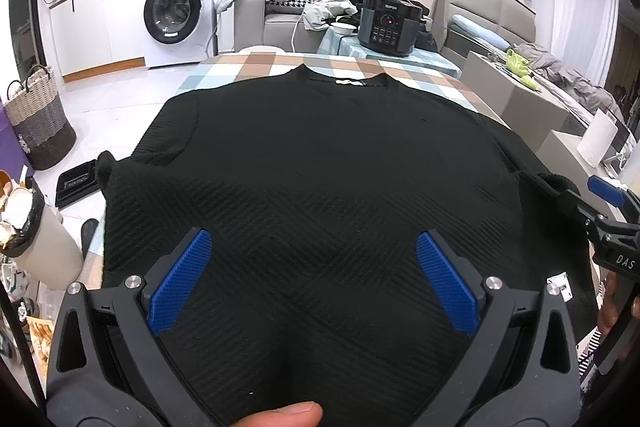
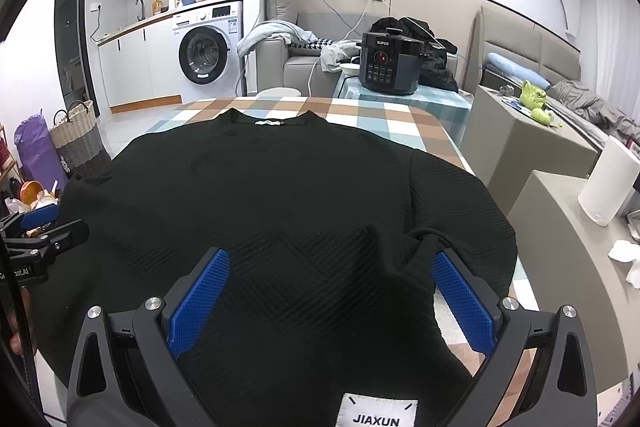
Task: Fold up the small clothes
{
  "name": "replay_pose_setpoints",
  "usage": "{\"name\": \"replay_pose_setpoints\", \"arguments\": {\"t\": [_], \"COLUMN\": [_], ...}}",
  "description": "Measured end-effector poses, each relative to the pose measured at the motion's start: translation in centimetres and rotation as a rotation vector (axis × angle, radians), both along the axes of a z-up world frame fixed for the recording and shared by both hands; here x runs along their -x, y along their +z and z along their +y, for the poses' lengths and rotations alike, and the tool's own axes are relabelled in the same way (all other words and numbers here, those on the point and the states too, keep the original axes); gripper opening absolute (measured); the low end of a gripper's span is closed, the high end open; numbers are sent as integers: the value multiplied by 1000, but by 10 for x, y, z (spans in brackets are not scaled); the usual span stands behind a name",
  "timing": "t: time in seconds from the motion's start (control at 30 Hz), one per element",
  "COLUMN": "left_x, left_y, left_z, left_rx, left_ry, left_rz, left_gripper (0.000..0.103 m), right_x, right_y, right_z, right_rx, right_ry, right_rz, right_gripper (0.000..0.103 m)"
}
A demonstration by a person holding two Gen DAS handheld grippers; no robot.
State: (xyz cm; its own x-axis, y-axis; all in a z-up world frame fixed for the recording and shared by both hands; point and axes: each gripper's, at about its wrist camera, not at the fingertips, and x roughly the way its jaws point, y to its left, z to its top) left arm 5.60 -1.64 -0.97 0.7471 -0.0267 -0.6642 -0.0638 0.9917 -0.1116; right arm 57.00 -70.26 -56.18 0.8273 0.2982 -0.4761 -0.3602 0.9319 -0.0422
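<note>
A black ribbed-knit sweater [image 1: 320,163] lies spread face-up on the desk [image 1: 264,65], which wears a checked cloth; the collar with its small white label points toward twelve o'clock in both wrist views, and the hem falls toward six o'clock under the cameras. The body looks flat and unfolded, so the task seems to be at its very start: no side has been brought across, and the length has not been halved. In the left view the sleeve at nine o'clock lies doubled back near the desk edge; in the right view the sleeve at four o'clock is bunched in a loose hump just beside that gripper's right-hand finger. The left gripper [image 1: 314,251] hovers over the lower body with its blue fingers [image 1: 180,281] spread wide and nothing between them but the flat cloth beneath. The right gripper [image 2: 332,271] is likewise wide open and holds nothing. Whether either touches the fabric cannot be told. All folds appear left to do: sleeves in, sides over, then hem toward collar.
</note>
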Motion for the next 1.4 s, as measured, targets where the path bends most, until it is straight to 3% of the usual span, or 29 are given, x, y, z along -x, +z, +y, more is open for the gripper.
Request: {"name": "replay_pose_setpoints", "arguments": {"t": [0.27, 0.57, 0.83, 0.93, 1.13, 1.2, 1.3, 1.4], "left_x": [3, -4, -33, -53, -90, -103, -122, -130], "left_y": [19, 45, 67, 70, 47, 34, 7, -16], "left_z": [15, 10, 12, 20, 47, 52, 56, 55], "left_rx": [-7, -42, -43, -58, -55, -44, -34, -40], "left_ry": [-1, -18, -12, -9, 32, 33, 24, 23], "left_rz": [-12, -38, -50, -43, 13, 45, 121, 178], "left_gripper": [102, 102, 102, 102, 97, 85, 77, 76], "right_x": [8, 1, -37, -64, -112, -130, -151, -168], "right_y": [20, 42, 67, 66, 43, 31, 9, -11], "right_z": [5, -5, -11, -3, -10, -10, 0, 9], "right_rx": [20, -59, -143, -114, -63, -65, -63, -36], "right_ry": [-7, 15, 59, 77, -36, -39, -12, -40], "right_rz": [-40, -4, 42, 105, 199, 253, 343, 383], "right_gripper": [103, 103, 103, 103, 103, 98, 93, 93]}}
